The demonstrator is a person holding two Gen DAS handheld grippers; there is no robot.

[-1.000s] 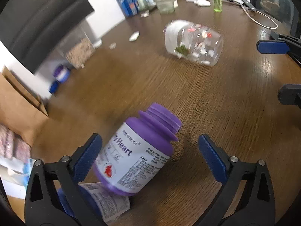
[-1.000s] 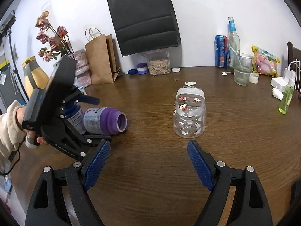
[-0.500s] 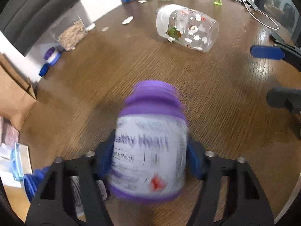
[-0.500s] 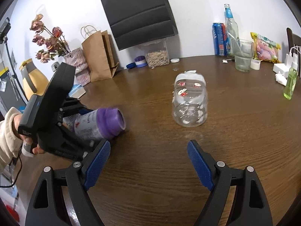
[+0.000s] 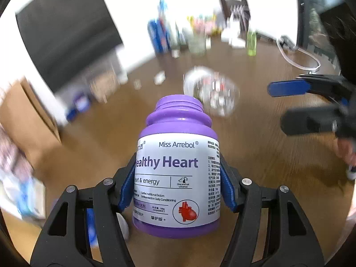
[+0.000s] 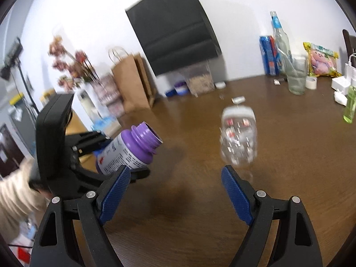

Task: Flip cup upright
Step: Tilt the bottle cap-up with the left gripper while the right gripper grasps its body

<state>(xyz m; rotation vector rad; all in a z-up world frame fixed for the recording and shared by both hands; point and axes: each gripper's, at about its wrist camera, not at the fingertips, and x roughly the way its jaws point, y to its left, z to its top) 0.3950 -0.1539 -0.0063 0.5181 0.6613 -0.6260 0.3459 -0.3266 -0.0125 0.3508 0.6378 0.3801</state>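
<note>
My left gripper (image 5: 176, 182) is shut on a purple bottle (image 5: 176, 173) with a white "Healthy Heart" label. The bottle is lifted off the brown table (image 6: 289, 178) and tilted, its open neck pointing up and away. In the right wrist view the same purple bottle (image 6: 129, 149) hangs at the left in the left gripper (image 6: 106, 153), held by a hand in a cream sleeve. A clear patterned cup (image 6: 239, 138) lies on its side mid-table, also seen as the blurred cup (image 5: 213, 93) beyond the bottle. My right gripper (image 6: 175, 191) is open above the table, in front of the cup.
A black bag (image 6: 175, 29), a brown paper bag (image 6: 131, 82) and a clear container (image 6: 200, 82) stand along the back wall. A blue can (image 6: 268, 55), a glass bottle (image 6: 281, 42), a glass (image 6: 297, 77) and a green bottle (image 6: 350, 104) stand at the back right.
The left gripper closed on the lying purple bottle, lifted it off the table and tipped its neck upward. The right gripper stayed open and shifted slightly.
</note>
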